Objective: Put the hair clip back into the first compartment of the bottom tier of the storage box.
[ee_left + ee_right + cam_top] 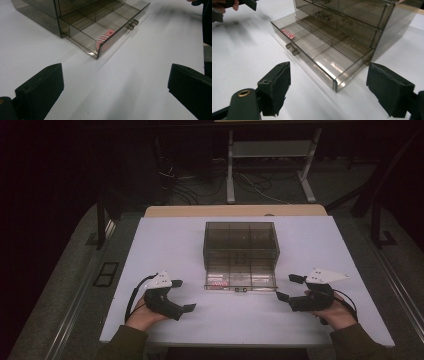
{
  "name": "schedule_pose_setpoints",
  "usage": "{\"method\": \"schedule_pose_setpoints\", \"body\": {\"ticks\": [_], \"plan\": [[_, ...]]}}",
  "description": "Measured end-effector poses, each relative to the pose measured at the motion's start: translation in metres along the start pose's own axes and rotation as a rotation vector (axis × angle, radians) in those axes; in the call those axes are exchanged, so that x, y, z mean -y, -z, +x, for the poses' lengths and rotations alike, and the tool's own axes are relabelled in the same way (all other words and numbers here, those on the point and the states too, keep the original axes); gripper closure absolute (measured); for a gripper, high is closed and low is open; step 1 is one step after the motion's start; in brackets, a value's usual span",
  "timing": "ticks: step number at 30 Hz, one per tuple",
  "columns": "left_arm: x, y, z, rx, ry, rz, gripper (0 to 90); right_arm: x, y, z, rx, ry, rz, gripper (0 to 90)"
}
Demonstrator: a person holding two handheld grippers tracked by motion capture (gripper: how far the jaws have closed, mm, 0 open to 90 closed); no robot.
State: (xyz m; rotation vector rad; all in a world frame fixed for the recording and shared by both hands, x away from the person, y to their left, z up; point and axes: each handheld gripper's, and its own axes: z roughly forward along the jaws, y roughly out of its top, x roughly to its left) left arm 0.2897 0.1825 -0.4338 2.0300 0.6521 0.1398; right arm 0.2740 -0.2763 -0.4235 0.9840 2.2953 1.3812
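- High view: smoky drawer cabinet (241,244) mid-worktop, bottom drawer (240,281) pulled toward near edge; left gripper (184,296) and right gripper (283,287) flanking, both spread, empty.
- Left gripper view: pink eraser (103,42) in drawer's corner compartment.
- Right gripper view: knob (292,49) ahead; probably closing next, needing a push on the drawer front.

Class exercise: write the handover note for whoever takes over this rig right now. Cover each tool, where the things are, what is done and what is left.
Left tool: open, holding nothing, left of the drawer.
Right tool: open, holding nothing, just right of the drawer's front corner.
Smoked plastic drawer cabinet: mid-table; bottom drawer pulled out.
Pink striped piece: lies in the drawer's left compartment.
Done: drawer open, piece inside.
Left: probably push the drawer shut by its knobs.
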Motion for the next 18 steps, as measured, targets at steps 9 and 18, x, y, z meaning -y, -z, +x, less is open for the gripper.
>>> {"method": "schedule_pose_setpoints", "body": {"ticks": [9, 18], "plan": [[0.0, 0.0, 0.0, -0.004, -0.006, 0.001, 0.0, 0.016, 0.013, -0.003, 0.01, -0.006, 0.007, 18.8], [0.0, 0.0, 0.0, -0.008, -0.005, 0.006, 0.0, 0.03, 0.025, -0.007, 0.031, -0.001, 0.012, 18.8]]}}
